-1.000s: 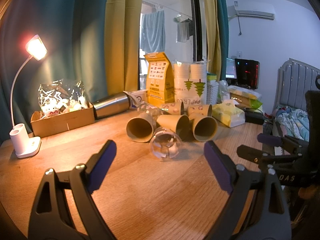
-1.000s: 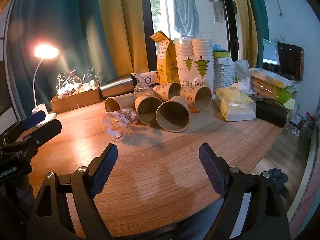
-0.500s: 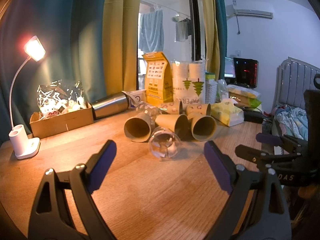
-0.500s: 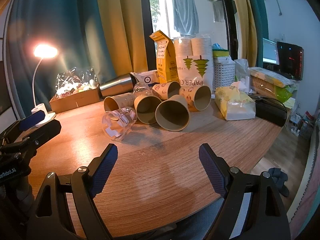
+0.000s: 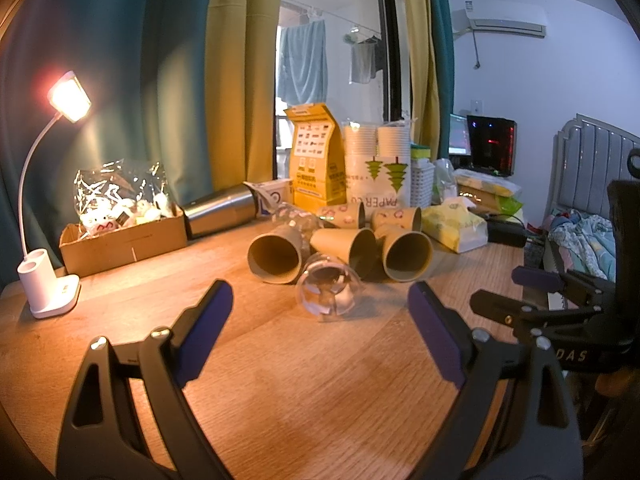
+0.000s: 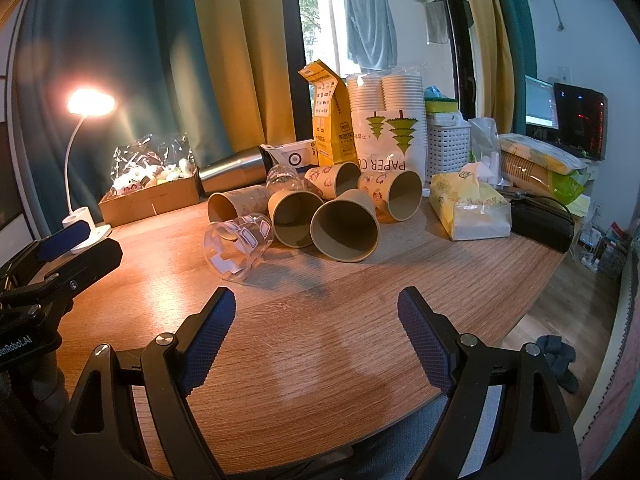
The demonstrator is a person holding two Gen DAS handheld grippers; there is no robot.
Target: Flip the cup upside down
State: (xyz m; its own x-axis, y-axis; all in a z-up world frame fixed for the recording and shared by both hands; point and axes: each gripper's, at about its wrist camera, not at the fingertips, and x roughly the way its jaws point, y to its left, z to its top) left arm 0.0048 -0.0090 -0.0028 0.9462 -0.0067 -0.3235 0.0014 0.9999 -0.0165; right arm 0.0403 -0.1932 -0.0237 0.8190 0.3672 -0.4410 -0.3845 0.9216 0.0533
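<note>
A clear plastic cup [image 5: 329, 294] lies on its side on the wooden table [image 5: 304, 380], mouth toward me; it also shows in the right wrist view [image 6: 237, 247]. Behind it several paper cups [image 5: 405, 255] lie on their sides in a heap; they also show in the right wrist view [image 6: 344, 229]. My left gripper [image 5: 318, 312] is open and empty, just in front of the clear cup. My right gripper [image 6: 316, 320] is open and empty, in front of the paper cups. Each gripper appears in the other's view, the right gripper [image 5: 532, 292] at the right edge, the left gripper [image 6: 60, 252] at the left edge.
A lit white desk lamp [image 5: 50, 284] stands at the left. A cardboard box [image 5: 120, 240], a steel flask [image 5: 220, 214], a yellow bag [image 5: 314, 164], stacked paper cups [image 5: 378, 168], a white basket [image 6: 446, 146] and a tissue pack [image 6: 468, 212] crowd the back. The table edge [image 6: 532, 304] curves at right.
The left wrist view has shifted slightly, so the cups sit a little lower and more central. The right gripper has barely moved. Both grippers stay open.
</note>
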